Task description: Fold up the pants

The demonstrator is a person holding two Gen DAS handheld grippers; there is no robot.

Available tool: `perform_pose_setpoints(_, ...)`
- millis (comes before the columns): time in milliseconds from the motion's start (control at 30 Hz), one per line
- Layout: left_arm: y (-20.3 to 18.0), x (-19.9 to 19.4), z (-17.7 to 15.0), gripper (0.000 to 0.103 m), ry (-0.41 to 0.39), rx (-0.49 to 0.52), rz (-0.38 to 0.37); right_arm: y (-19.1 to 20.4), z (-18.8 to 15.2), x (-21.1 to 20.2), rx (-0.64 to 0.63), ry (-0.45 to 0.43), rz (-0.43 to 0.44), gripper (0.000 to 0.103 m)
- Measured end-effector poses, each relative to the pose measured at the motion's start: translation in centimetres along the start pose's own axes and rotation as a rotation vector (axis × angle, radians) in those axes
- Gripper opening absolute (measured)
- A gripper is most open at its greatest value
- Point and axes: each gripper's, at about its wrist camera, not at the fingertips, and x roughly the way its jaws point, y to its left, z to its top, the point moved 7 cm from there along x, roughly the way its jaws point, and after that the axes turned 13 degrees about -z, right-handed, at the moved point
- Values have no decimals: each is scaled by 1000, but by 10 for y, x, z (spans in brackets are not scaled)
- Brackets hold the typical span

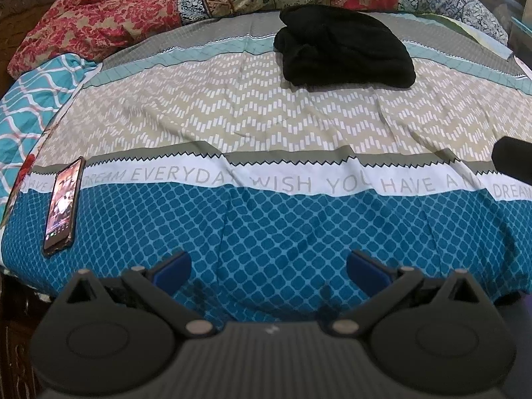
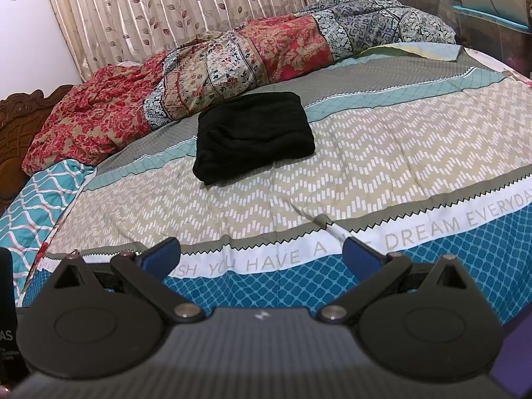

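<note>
The black pants [image 1: 345, 50] lie folded into a compact bundle on the far part of the bed; in the right wrist view the pants [image 2: 252, 136] sit left of centre. My left gripper [image 1: 268, 267] hovers open over the blue patterned band at the near edge, nothing between its blue pads. My right gripper [image 2: 262, 257] is also open and empty, low over the white lettered stripe. Both grippers are well short of the pants and touch nothing.
A phone [image 1: 65, 201] with a lit screen lies at the near left of the bed sheet [image 1: 266, 126]. A rumpled floral quilt [image 2: 232, 60] runs along the far side. A carved wooden headboard [image 2: 20, 126] stands at left, curtains [image 2: 183, 6] behind.
</note>
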Motion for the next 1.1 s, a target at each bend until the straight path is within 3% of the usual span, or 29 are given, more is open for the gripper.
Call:
perform_pose_setpoints(467,-2,-2,0,103,-2,15,10,-3,0,0,9,2,3,103)
perform_pose_setpoints(800,-1,-14,9,103,-82,45,50,-4,2,-2,10,-3,6,103)
perform_pose_setpoints(1100,-2,-10,8,103,-63,49,35,-3,2,-1,7,-3,5,103)
